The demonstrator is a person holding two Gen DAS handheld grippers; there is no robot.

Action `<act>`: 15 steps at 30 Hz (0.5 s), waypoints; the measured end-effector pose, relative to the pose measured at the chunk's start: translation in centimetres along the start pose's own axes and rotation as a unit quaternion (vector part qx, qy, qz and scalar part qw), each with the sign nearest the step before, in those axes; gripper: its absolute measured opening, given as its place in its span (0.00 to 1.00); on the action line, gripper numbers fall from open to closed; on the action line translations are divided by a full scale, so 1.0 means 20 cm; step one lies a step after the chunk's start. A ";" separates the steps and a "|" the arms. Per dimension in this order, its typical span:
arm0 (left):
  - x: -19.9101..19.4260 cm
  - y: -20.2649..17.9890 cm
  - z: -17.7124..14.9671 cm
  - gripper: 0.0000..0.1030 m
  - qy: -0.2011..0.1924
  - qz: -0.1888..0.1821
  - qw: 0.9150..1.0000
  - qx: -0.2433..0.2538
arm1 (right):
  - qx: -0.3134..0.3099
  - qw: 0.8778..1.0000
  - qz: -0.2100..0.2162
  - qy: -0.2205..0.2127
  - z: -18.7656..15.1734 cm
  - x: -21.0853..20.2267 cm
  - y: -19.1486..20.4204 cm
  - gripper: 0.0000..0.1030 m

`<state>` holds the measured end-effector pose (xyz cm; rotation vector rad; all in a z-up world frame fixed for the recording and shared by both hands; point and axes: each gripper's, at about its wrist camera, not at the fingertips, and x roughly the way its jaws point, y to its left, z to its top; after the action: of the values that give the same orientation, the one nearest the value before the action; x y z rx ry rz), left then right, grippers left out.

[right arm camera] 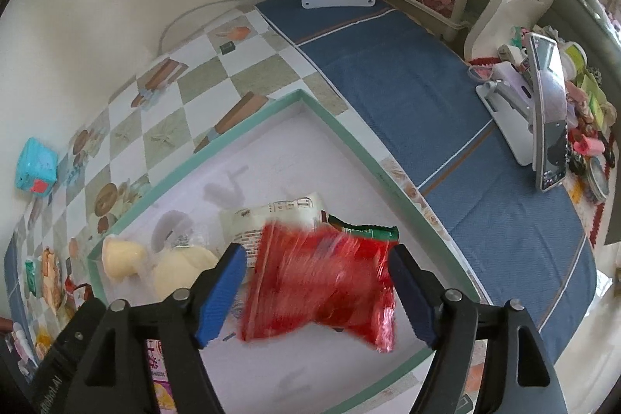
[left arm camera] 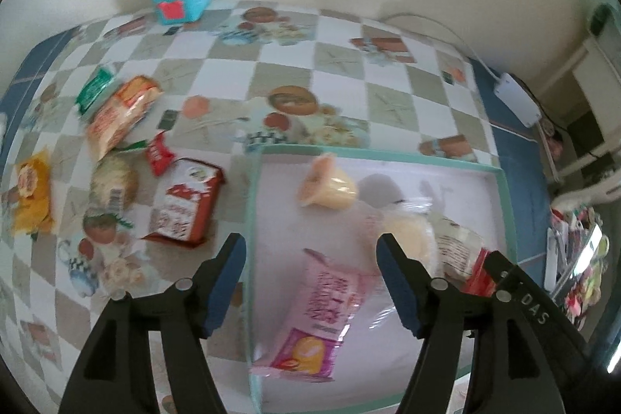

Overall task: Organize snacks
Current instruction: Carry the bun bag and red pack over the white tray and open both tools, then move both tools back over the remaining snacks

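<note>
Several snacks left outside: we counted an orange packet (left arm camera: 29, 194), a green packet (left arm camera: 94, 89), an orange-and-white bag (left arm camera: 120, 115), a round wrapped snack (left arm camera: 112, 186) and a red-and-white box (left arm camera: 185, 202), all lying on the checked tablecloth (left arm camera: 349, 72) left of the tray.
Tray: we saw the teal-rimmed tray (left arm camera: 372, 154) holding a jelly cup (left arm camera: 328, 186), a pale round bun (left arm camera: 407, 239), a pink packet (left arm camera: 322, 317) and a white-labelled packet (right arm camera: 279, 210).
Left gripper: our left gripper (left arm camera: 310, 284) stood spread over the tray's left rim, nothing between its pads; the pink packet lay below, apart from them.
Right gripper: our right gripper (right arm camera: 316, 291) stood spread around a red packet (right arm camera: 318, 282), blurred, pads apparently clear of it.
Progress: we judged roughly half sorted; the loose snacks on the left remained.
</note>
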<state>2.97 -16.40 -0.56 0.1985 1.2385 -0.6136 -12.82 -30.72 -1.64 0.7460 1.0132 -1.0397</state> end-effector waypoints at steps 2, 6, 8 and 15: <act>0.00 0.05 0.00 0.69 0.004 0.005 1.000 -0.015 | -0.004 1.000 0.001 -0.002 0.00 -0.01 0.01 0.83; 0.01 0.15 0.01 0.90 0.015 0.022 0.999 -0.047 | -0.020 1.000 0.001 -0.006 -0.01 -0.03 0.06 0.96; 0.02 0.24 0.01 0.90 0.019 0.041 0.996 -0.071 | -0.029 0.999 0.008 -0.009 -0.02 -0.04 0.09 0.99; -0.01 0.49 0.01 0.91 0.006 0.078 0.988 -0.131 | -0.056 0.998 0.032 -0.012 -0.07 -0.08 0.22 1.00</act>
<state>8.34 -8.31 -2.07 0.0765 1.2878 -0.3104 -9.29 -27.46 -0.54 0.6690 1.0116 -0.9279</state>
